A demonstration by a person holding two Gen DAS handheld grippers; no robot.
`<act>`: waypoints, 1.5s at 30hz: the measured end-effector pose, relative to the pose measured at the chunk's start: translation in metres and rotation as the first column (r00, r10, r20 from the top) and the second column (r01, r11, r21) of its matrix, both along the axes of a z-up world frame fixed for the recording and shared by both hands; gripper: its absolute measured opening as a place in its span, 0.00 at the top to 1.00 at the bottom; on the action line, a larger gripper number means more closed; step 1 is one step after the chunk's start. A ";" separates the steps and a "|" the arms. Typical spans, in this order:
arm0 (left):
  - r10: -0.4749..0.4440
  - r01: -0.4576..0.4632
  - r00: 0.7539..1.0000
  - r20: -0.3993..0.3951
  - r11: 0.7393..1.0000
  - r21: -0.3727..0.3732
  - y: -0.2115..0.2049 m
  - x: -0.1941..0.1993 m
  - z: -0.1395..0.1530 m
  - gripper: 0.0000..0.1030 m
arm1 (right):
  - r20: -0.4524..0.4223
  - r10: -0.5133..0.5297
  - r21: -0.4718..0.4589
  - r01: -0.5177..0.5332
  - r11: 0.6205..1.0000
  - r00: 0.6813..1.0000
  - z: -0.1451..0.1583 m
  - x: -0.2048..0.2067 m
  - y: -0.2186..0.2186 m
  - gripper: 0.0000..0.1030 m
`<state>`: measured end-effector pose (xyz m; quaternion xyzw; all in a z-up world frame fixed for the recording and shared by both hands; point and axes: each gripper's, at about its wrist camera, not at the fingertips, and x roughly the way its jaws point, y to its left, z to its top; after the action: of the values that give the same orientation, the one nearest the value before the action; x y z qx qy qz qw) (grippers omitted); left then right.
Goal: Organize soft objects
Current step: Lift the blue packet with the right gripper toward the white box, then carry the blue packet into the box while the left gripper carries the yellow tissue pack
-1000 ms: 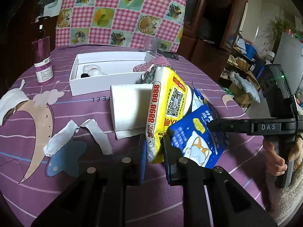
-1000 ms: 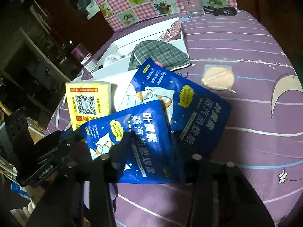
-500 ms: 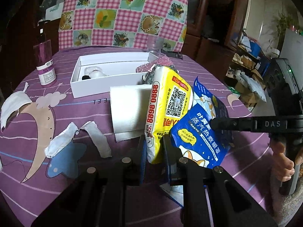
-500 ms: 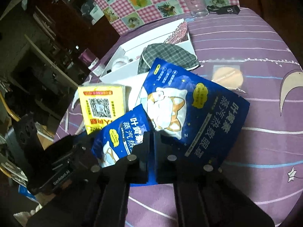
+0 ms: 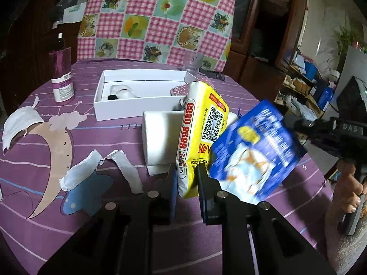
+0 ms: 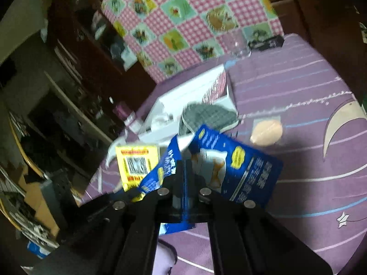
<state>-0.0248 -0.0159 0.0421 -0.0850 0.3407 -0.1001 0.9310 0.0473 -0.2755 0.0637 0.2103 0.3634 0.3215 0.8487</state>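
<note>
My left gripper (image 5: 187,174) is shut on the bottom end of a yellow tissue pack (image 5: 201,128), which it holds upright above the purple tablecloth (image 5: 34,160). To its right, my right gripper (image 5: 298,125) is shut on the edge of a blue eye-mask packet (image 5: 257,155) that hangs tilted and blurred off the table. In the right wrist view the closed fingers (image 6: 185,169) pinch that packet (image 6: 160,176). A second blue packet (image 6: 247,171) lies flat behind it. The yellow pack (image 6: 135,162) shows at left.
An open white box (image 5: 142,91) holds a small white item. A folded white cloth (image 5: 160,137) lies before it. A grey plaid mask (image 6: 208,114), a beige puff (image 6: 266,131), a purple bottle (image 5: 62,78), a face mask (image 5: 20,123), white strips (image 5: 91,169) and a glass (image 5: 195,61) are around.
My right gripper shut on the nearer blue packet and lifted it off the other one, tilting upward. The left gripper stayed put with the yellow pack.
</note>
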 end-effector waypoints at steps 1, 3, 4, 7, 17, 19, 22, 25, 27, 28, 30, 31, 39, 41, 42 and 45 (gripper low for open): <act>0.007 -0.007 1.000 0.006 1.000 -0.001 0.001 -0.001 0.001 0.85 | 0.011 -0.019 0.013 0.019 1.000 1.000 0.002 -0.001 -0.004 0.99; 0.019 -0.019 1.000 0.019 1.000 -0.006 0.004 -0.003 0.003 0.85 | 0.019 -0.055 0.034 0.055 0.998 0.998 0.004 0.000 -0.011 0.99; 0.022 -0.022 0.999 0.025 1.000 -0.010 0.005 -0.004 0.004 0.85 | 0.015 -0.065 0.038 0.064 0.997 0.998 0.004 0.001 -0.012 0.99; 0.033 -0.031 0.998 0.055 0.999 -0.042 0.011 -0.009 0.008 0.86 | -0.007 -0.073 0.036 0.073 0.997 0.997 0.000 0.004 -0.011 0.99; -0.037 0.037 0.999 -0.025 0.999 0.004 -0.009 0.005 -0.003 0.86 | -0.032 0.033 0.000 -0.033 0.999 0.999 -0.007 0.004 0.011 0.99; -0.027 0.027 0.999 -0.047 1.000 -0.001 -0.008 0.008 -0.007 0.86 | -0.040 0.062 0.013 -0.061 0.998 0.997 -0.008 0.004 0.011 0.97; -0.024 0.024 0.998 -0.052 1.000 -0.001 -0.007 0.008 -0.009 0.86 | -0.072 0.108 0.029 -0.106 0.994 0.992 -0.013 0.006 0.014 0.94; -0.023 0.023 0.998 -0.055 1.000 -0.005 -0.008 0.009 -0.010 0.86 | -0.087 0.118 0.007 -0.118 0.993 0.989 -0.017 0.006 0.018 0.87; -0.023 0.023 0.998 -0.054 1.000 -0.005 -0.008 0.008 -0.010 0.86 | -0.111 0.131 -0.040 -0.136 0.990 0.985 -0.022 0.006 0.025 0.79; -0.023 0.023 0.998 -0.054 1.000 -0.005 -0.008 0.009 -0.010 0.86 | -0.120 0.138 -0.070 -0.147 0.987 0.983 -0.024 0.006 0.031 0.76; -0.024 0.023 0.998 -0.053 1.000 -0.005 -0.007 0.009 -0.010 0.86 | -0.122 0.143 -0.110 -0.156 0.982 0.982 -0.027 0.005 0.038 0.76; -0.024 0.023 0.998 -0.053 1.000 -0.004 -0.007 0.009 -0.010 0.86 | -0.119 0.144 -0.125 -0.158 0.979 0.982 -0.028 0.004 0.041 0.76; -0.018 0.018 1.000 -0.001 1.000 -0.023 -0.005 0.001 0.006 0.87 | -0.037 0.113 -0.154 -0.118 0.981 0.993 -0.013 -0.007 0.039 0.93; -0.013 0.013 1.000 0.002 0.999 -0.039 -0.001 0.000 0.014 0.87 | -0.019 0.096 -0.135 -0.098 0.986 0.995 0.000 -0.009 0.035 0.93; -0.007 0.007 1.000 0.005 0.999 -0.045 0.002 -0.001 0.020 0.87 | -0.016 0.093 -0.128 -0.094 0.987 0.996 0.007 -0.009 0.035 0.93; 0.001 0.001 0.999 0.032 0.998 -0.061 0.009 -0.002 0.040 0.87 | -0.005 0.070 -0.144 -0.070 0.987 0.998 0.031 -0.008 0.034 0.93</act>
<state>-0.0264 -0.0072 0.0819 -0.1120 0.3225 -0.1117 0.9333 0.0396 -0.2416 0.0952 0.1355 0.3929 0.3241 0.8498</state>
